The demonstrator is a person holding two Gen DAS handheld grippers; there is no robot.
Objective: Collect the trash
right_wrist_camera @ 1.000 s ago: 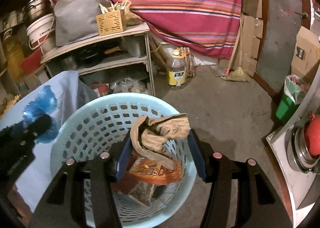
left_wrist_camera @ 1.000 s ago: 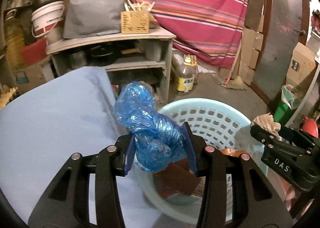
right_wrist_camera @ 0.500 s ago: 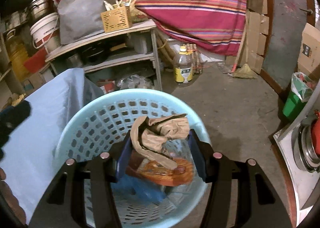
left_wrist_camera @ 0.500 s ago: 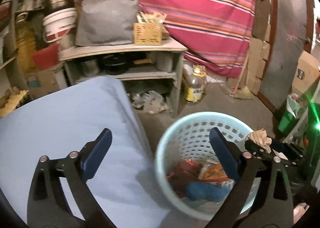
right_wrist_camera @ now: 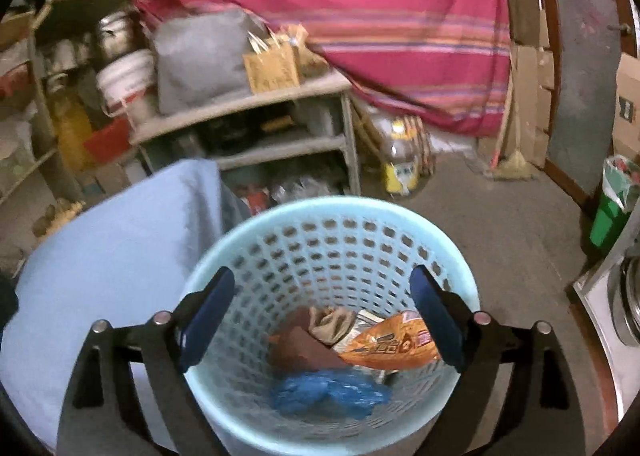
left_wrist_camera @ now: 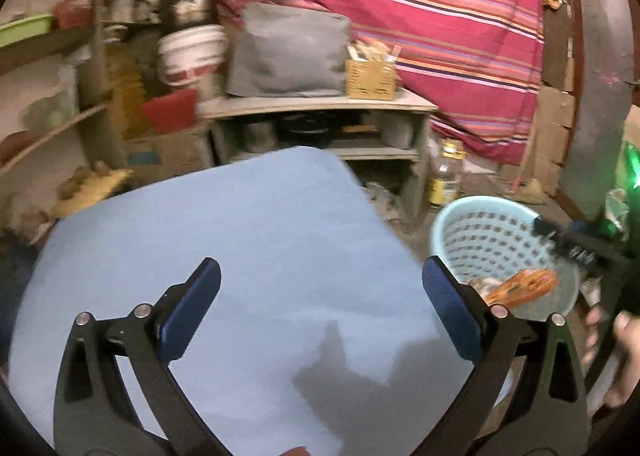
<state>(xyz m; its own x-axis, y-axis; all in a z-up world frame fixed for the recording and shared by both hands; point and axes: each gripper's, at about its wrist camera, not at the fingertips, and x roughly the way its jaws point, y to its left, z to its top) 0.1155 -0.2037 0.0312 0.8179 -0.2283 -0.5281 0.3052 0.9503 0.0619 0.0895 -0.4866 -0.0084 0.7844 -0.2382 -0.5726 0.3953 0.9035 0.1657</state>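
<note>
The left gripper [left_wrist_camera: 320,310] is spread wide with nothing between its fingers, poised over the blue cloth [left_wrist_camera: 224,240]. At its 2 o'clock stands the basket [left_wrist_camera: 452,216], just beside the cloth's edge. The right gripper [right_wrist_camera: 322,314] is also wide and empty, directly above the basket [right_wrist_camera: 332,212]. Inside lie a blue bag [right_wrist_camera: 328,392] at 6 o'clock, an orange wrapper [right_wrist_camera: 390,344] at 3 o'clock and brown paper [right_wrist_camera: 296,348] near the middle, all touching
</note>
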